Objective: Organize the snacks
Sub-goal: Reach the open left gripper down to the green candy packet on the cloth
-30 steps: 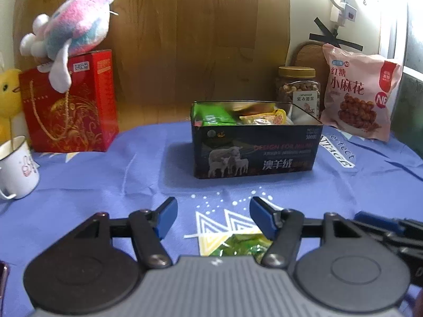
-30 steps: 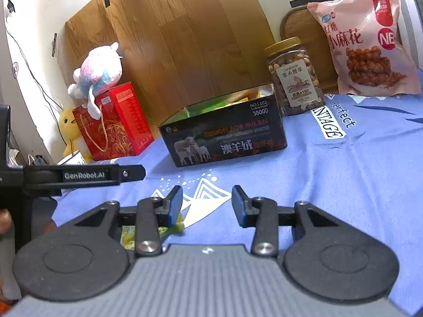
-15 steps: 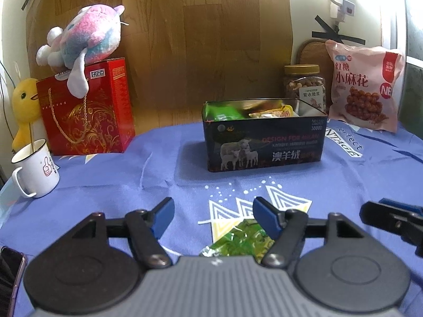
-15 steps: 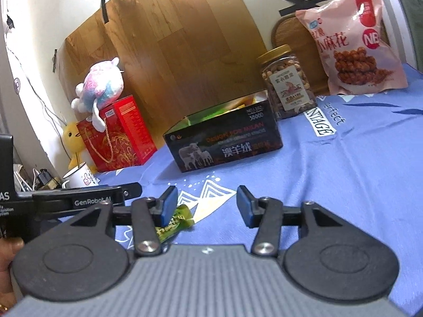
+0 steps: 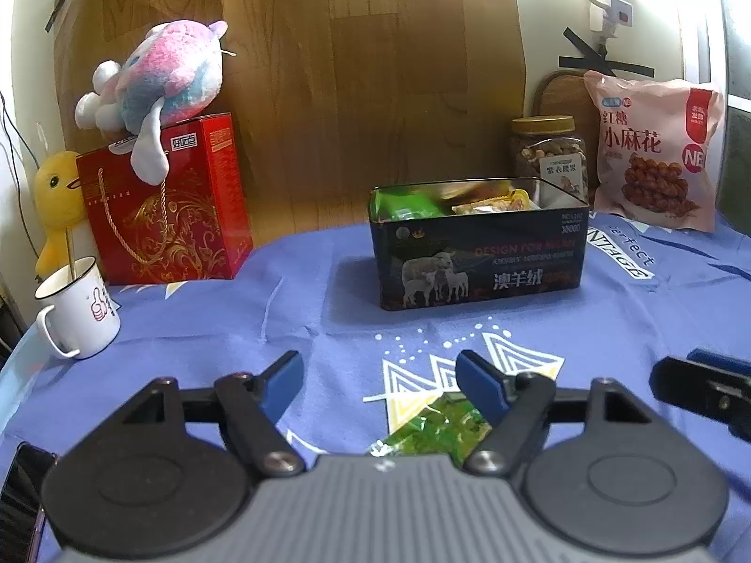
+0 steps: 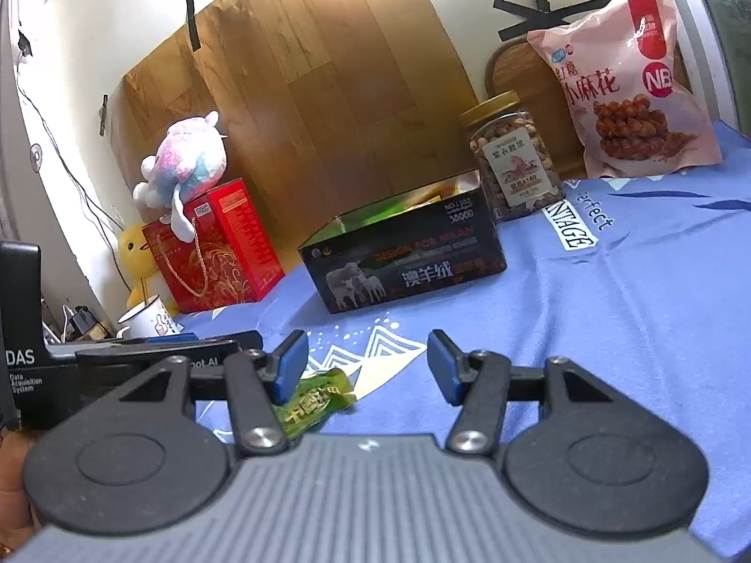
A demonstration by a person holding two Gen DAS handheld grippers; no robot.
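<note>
Green and crinkly, the snack packet lies on the blue cloth of the tabletop, just under the left hand-held gripper and beside the right hand-held gripper. Both have just been opening, their jaws now fairly wide and gripping nothing. Farther back stands the open tin, already holding other snacks.

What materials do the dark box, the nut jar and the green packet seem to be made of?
Box: probably tin; its inner walls look shiny and mirror the snacks inside.
Jar: clear plastic or glass, nuts visible through it; the gold lid looks plastic.
Packet: thin glossy film, crinkled, with bright glints.
</note>
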